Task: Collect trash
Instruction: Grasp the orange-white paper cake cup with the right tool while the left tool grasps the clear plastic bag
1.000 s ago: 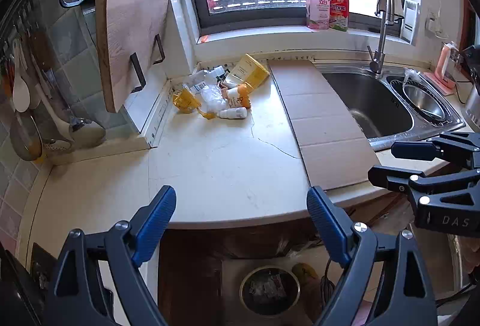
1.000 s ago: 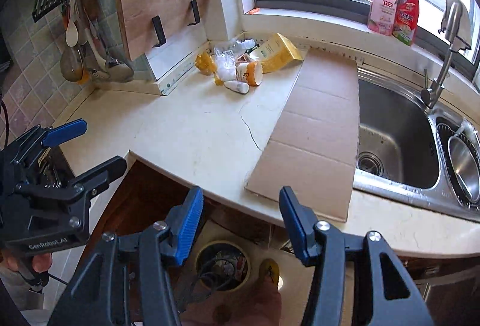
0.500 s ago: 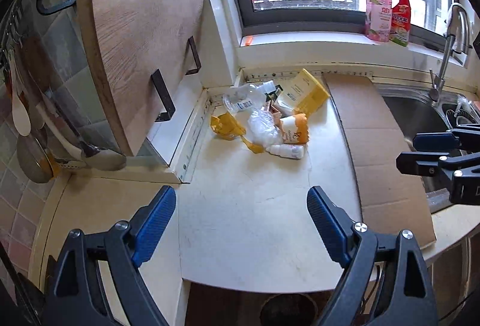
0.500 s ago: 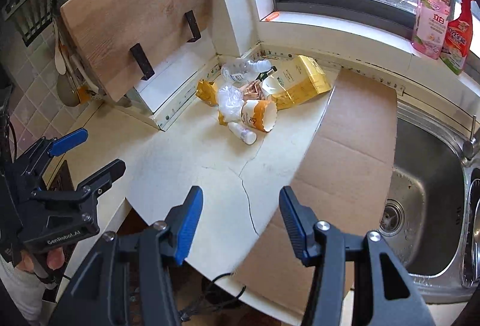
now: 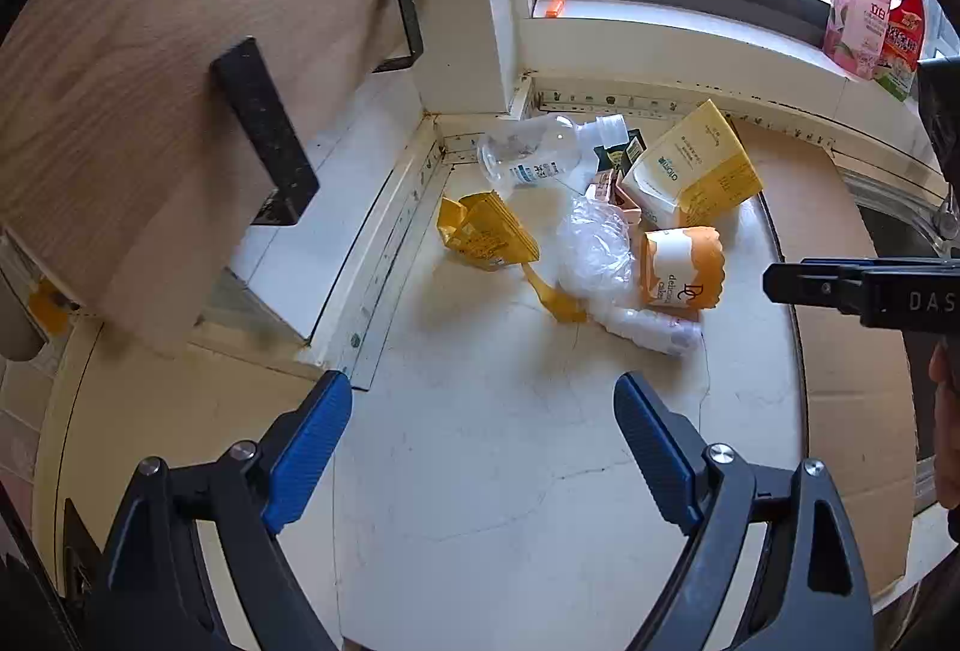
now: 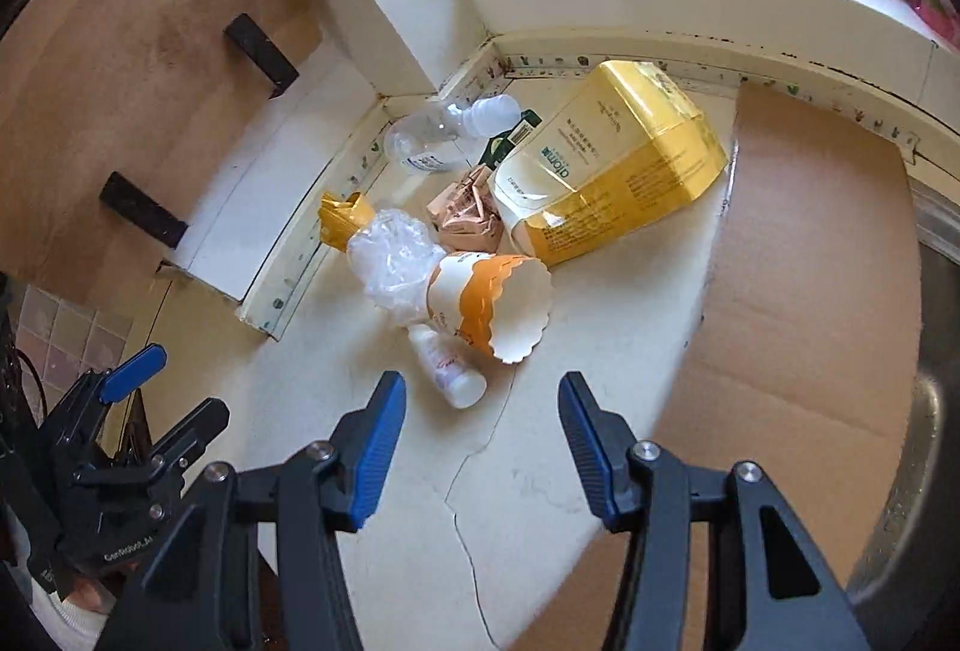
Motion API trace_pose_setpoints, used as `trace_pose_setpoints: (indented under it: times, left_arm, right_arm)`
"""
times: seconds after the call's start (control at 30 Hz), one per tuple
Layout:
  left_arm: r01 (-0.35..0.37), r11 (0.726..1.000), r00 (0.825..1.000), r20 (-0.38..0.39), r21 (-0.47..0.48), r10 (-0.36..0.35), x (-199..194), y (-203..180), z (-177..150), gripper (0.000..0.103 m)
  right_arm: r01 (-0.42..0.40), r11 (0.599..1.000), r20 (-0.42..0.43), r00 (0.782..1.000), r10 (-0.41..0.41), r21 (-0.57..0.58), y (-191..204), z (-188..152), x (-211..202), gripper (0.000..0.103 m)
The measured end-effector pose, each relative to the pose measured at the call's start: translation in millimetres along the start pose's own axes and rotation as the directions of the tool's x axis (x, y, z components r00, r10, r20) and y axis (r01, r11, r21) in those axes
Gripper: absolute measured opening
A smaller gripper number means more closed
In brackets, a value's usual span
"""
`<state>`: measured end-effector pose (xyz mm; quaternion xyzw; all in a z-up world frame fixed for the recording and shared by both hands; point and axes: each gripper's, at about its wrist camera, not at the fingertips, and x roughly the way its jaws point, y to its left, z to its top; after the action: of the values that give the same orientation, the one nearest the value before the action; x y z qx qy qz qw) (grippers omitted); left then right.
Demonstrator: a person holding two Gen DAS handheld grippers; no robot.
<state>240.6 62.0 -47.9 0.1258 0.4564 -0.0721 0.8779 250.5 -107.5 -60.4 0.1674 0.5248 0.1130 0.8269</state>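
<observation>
A heap of trash sits in the back corner of a cream bench (image 5: 480, 471), just below the window sill (image 5: 660, 39). Landmark: the orange-and-white paper cup (image 6: 492, 303), lying on its side with its mouth toward the right gripper (image 6: 480, 441). Just behind the cup lies a yellow carton (image 6: 606, 165); to the cup's left, touching it, is a crumpled clear bag (image 6: 390, 255); beyond that, a yellow wrapper (image 5: 480, 231). A small white bottle (image 6: 447, 366) lies against the cup's near side. A pink box (image 6: 465, 216) sits between cup and carton, and a clear bottle (image 5: 534, 156) lies farthest back, in the corner. A sheet of cardboard (image 6: 810, 291) lies flat to the cup's right.

Both grippers hover over the bench, jaws spread wide and holding nothing. The right gripper is near the cup and white bottle; the left gripper (image 5: 480, 447) is farther off, to the cup's left front. A wooden board (image 5: 180, 51) leans at the left.
</observation>
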Motion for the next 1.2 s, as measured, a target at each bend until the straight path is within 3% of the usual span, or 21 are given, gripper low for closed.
trace_pose_setpoints:
  times: [0.23, 0.37, 0.47, 0.67, 0.77, 0.83, 0.93, 1.03, 1.2]
  left_arm:
    - [0.046, 0.999, 0.999, 0.021, 0.024, -0.047, 35.1, -21.0, 31.8, 0.086]
    - [0.077, 0.997, 0.997, 0.017, 0.022, -0.077, 51.9, -31.0, 46.6, 0.086]
    - [0.081, 0.997, 0.997, 0.015, 0.021, -0.081, 62.5, -36.7, 54.1, 0.086]
    - [0.12, 0.993, 0.993, -0.004, -0.015, -0.12, 87.0, -40.6, 65.4, 0.086]
    - [0.147, 0.989, 0.989, -0.031, -0.028, -0.148, 101.8, -44.8, 69.9, 0.07]
    - [0.172, 0.984, 0.982, -0.066, -0.042, -0.175, 113.1, -48.2, 72.1, 0.037]
    - [0.195, 0.978, 0.977, -0.07, -0.074, -0.2, 118.8, -48.5, 73.1, 0.021]
    - [0.207, 0.975, 0.976, -0.056, -0.077, -0.211, 112.7, -48.2, 72.8, 0.013]
    - [0.207, 0.976, 0.978, -0.015, -0.067, -0.208, 84.6, -45.2, 64.6, 0.01]
  right_arm:
    - [-0.066, 0.998, -0.02, 0.998, 0.066, -0.009, -3.8, 18.5, 47.2, 0.053]
    - [-0.114, 0.993, -0.039, 0.993, 0.114, -0.008, -5.9, 22.4, 65.1, 0.015]
    - [-0.139, 0.99, -0.02, 0.99, 0.138, -0.021, -7.2, 19.7, 64.7, 0.002]
    - [-0.16, 0.987, 0.033, 0.987, 0.16, -0.002, -22.1, 13.8, 43.8, 0.001]
    - [-0.169, 0.986, 0.037, 0.985, 0.169, 0.006, -29.9, 12.1, 38.1, 0.001]
    - [-0.171, 0.985, 0.033, 0.985, 0.171, 0.012, -35.1, 10.7, 35.6, 0.001]
    - [-0.17, 0.985, 0.039, 0.985, 0.17, 0.013, -39.9, 8.0, 30.8, 0.001]
    - [-0.169, 0.985, 0.049, 0.985, 0.168, 0.014, -42.4, 3.9, 24.7, 0.001]
    - [-0.167, 0.986, 0.08, 0.983, 0.166, 0.008, -39.6, -3.9, 9.8, 0.001]
